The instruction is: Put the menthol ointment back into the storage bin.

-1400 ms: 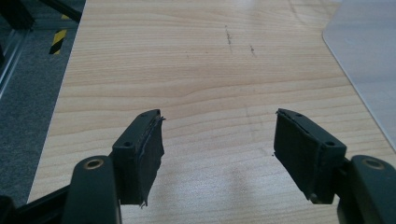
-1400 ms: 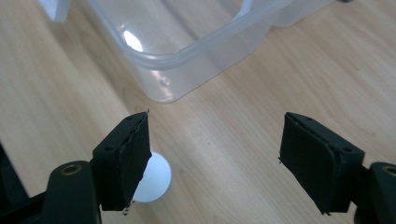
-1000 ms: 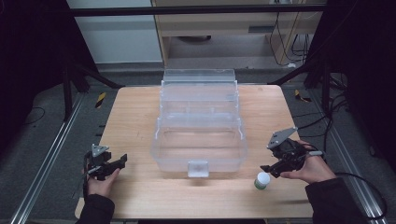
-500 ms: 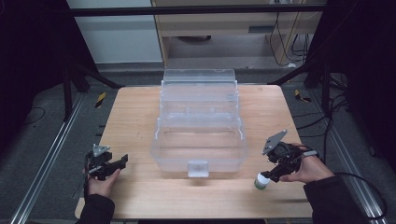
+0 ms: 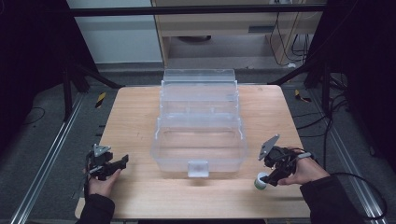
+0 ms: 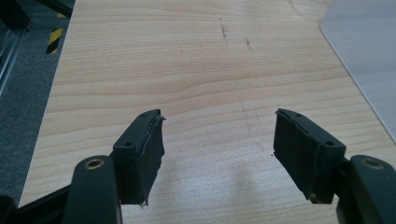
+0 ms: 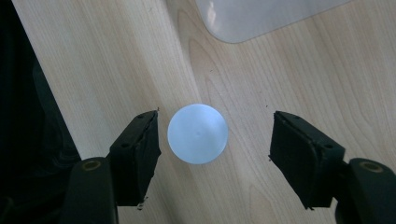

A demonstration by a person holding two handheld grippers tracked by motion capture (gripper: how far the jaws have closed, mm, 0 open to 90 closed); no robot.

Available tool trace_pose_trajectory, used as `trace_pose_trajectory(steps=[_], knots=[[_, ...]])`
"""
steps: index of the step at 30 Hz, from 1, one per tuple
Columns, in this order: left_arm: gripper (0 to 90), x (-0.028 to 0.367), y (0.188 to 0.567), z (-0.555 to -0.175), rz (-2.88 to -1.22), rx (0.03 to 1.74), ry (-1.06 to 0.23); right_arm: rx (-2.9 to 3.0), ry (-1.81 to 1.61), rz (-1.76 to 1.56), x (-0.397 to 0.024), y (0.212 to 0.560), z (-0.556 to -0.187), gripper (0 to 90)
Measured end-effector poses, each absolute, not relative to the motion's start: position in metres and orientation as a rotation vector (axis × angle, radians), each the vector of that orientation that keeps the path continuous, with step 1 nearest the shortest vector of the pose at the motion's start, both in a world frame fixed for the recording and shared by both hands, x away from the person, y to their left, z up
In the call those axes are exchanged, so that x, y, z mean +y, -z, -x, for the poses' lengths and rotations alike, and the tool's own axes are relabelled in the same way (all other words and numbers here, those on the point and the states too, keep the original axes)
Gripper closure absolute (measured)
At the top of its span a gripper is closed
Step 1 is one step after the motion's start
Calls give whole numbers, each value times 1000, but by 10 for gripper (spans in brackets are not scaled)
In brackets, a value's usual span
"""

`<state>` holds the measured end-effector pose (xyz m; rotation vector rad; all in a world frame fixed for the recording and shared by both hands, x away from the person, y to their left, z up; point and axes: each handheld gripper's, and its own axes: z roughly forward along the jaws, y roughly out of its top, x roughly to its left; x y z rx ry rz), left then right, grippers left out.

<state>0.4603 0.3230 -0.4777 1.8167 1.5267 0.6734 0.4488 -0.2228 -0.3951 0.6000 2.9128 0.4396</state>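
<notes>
clear plastic bin (image 5: 199, 140) mid-table | wooden table (image 5: 135, 112) | grey floor (image 5: 42, 140)

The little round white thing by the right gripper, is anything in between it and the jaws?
No. The round white thing sits on bare table between the right gripper jaws, which have just been closing, with gaps on both sides.

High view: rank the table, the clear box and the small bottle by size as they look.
1. Table: largest.
2. Clear box: it covers the table's middle.
3. Small bottle: by far the smallest, a white-topped dot near the front edge.
</notes>
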Motion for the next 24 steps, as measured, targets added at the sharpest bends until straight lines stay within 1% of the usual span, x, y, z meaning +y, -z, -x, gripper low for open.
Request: trace_pose_trajectory(steps=[19,24], knots=[[327,322,478,-460,-1822,1522,-675,2974,-344,-577,-218,414,-449,399],[328,322,478,-460,-1823,1521,-675,2981,-311,-561,-215,419,-450,402]])
